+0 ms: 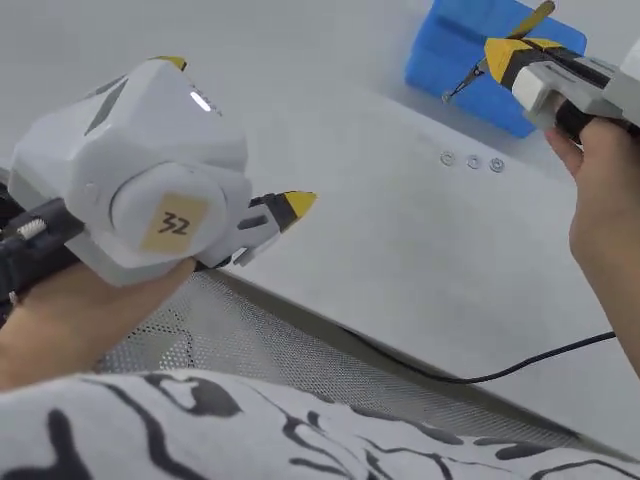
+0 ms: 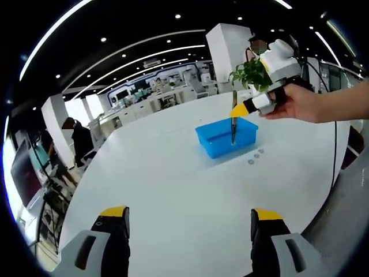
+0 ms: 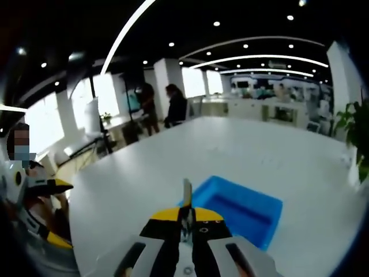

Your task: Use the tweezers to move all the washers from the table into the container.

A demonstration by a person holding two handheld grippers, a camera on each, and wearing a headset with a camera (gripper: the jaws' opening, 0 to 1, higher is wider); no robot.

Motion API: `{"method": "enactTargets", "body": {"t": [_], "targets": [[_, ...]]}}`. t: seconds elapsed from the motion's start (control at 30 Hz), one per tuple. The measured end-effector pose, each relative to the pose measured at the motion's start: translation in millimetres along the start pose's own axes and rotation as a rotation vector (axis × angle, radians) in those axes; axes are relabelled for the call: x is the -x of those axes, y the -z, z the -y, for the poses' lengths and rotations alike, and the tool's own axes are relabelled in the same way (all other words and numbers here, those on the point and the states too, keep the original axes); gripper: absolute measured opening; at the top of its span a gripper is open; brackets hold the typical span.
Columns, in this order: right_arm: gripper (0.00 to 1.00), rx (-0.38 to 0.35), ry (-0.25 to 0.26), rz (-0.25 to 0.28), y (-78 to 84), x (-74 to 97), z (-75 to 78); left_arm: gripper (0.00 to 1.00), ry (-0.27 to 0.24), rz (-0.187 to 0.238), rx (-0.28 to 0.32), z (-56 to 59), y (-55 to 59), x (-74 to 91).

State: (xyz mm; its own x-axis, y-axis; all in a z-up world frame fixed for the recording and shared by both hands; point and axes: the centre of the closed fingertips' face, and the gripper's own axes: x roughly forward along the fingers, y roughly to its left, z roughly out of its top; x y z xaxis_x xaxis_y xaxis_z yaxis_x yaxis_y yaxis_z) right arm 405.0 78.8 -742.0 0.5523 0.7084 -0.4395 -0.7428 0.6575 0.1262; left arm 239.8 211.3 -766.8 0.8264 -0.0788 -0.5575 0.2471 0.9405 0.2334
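Note:
Three small metal washers [image 1: 473,162] lie in a row on the white table [image 1: 380,230], just in front of the blue container [image 1: 455,50]. My right gripper [image 1: 508,55] is shut on thin tweezers [image 1: 468,80], whose tips hang above the container's near edge. From the left gripper view, the tweezers [image 2: 233,130] point down over the container [image 2: 226,137], with the washers [image 2: 254,157] beside it. My left gripper [image 2: 189,231] is open and holds nothing, low over the near table edge. The right gripper view looks along the tweezers [image 3: 187,199] to the container [image 3: 242,210].
A black cable [image 1: 520,365] runs along the table's near edge. Below the edge is a perforated metal panel [image 1: 250,340]. A potted plant [image 2: 251,72] stands behind the right gripper. People stand at far benches [image 3: 176,107].

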Motion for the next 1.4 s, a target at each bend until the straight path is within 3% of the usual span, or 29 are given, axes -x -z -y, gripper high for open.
{"method": "enactTargets", "body": {"t": [0.23,0.47,0.6,0.87,1.4], "targets": [[0.03,0.036,-0.003,0.047,-22.9,-3.8,-1.9,0.88,0.003,-0.008,-0.005,0.9,1.1,0.2],[0.03,0.029,0.030,0.081,-33.8,-14.4,13.3,0.88,0.001,-0.011,-0.008,1.0,1.1,0.5],[0.03,0.071,0.065,0.062,-24.9,-31.4,24.6,0.88,0.003,-0.016,-0.011,1.9,1.4,0.3],[0.03,0.106,0.052,0.013,-6.7,-51.3,27.8,0.87,-0.003,-0.023,-0.007,0.6,3.1,-0.7],[0.03,0.105,0.073,-0.051,11.4,-64.9,35.4,0.87,0.002,-0.031,-0.011,1.4,4.8,-2.5]]}}
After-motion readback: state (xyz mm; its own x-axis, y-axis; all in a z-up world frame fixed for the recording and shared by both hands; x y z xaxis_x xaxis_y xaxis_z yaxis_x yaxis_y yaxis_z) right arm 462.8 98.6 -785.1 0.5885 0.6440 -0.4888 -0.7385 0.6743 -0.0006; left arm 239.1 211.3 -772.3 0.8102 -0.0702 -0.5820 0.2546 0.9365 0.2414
